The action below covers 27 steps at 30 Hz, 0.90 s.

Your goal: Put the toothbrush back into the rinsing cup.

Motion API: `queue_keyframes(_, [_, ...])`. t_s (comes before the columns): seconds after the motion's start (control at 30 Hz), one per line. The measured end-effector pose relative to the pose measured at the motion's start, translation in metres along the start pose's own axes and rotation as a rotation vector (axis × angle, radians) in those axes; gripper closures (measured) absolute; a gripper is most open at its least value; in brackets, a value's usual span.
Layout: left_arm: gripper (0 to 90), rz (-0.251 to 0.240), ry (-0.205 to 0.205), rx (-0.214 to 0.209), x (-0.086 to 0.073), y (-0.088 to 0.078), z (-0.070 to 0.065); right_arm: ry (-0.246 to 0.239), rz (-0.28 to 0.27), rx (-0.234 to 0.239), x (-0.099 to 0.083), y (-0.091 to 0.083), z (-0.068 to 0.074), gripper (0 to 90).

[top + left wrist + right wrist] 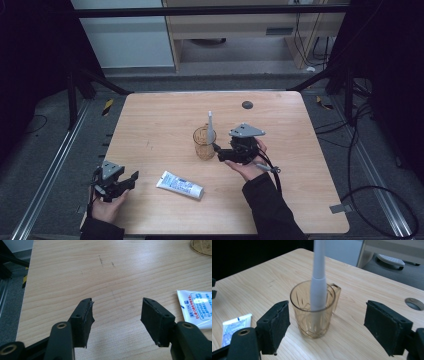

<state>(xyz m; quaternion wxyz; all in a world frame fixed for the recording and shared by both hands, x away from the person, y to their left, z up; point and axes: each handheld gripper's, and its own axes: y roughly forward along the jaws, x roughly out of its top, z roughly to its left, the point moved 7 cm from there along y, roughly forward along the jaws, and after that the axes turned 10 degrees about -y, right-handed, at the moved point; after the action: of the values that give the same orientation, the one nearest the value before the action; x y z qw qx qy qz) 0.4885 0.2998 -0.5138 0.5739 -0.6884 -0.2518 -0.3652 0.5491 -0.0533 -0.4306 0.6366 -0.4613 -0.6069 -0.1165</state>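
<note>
Near the middle of the wooden bench (150,125) stands an amber glass mug (204,144) with a pale grey toothbrush (210,127) leaning upright inside it, its handle resting against the rim, so the mug serves as its holder. Just beside the mug, on its right, the right gripper (216,148) faces it with jaws spread wide and nothing between the pads; in the right gripper view the mug (313,312) and toothbrush (319,277) sit centred beyond the parted jaws, untouched. That reads as a release: the brush looks to have been stood in the mug and the jaws let go so the mug wall alone props it. At the near left corner the left gripper (131,179) rests low over the bench, its jaws likewise released and bare wood showing between them in the left gripper view. A white toothpaste tube (180,185) lies flat on the bench between the two hands, close to the left gripper (116,312), whose view catches the tube's end (196,311) at the right edge. Lying within easy reach of either hand, it is probably the next thing to be handled.
</note>
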Motion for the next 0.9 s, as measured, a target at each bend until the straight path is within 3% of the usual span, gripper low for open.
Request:
queue_keyframes(0.23, [43.9,0.008,-0.003,-0.011,-0.001,0.000,-0.002,0.013,0.008,-0.031,-0.018,-0.022,-0.019,19.7])
queue_keyframes(0.57, [51.7,0.028,0.013,-0.039,-0.003,0.001,-0.010,0.046,0.080,-0.068,-0.065,-0.049,-0.044,21.6])
queue_keyframes(0.9, [63.2,0.053,0.042,-0.091,-0.004,0.001,-0.025,0.067,0.125,-0.086,-0.098,-0.066,-0.057,25.7])
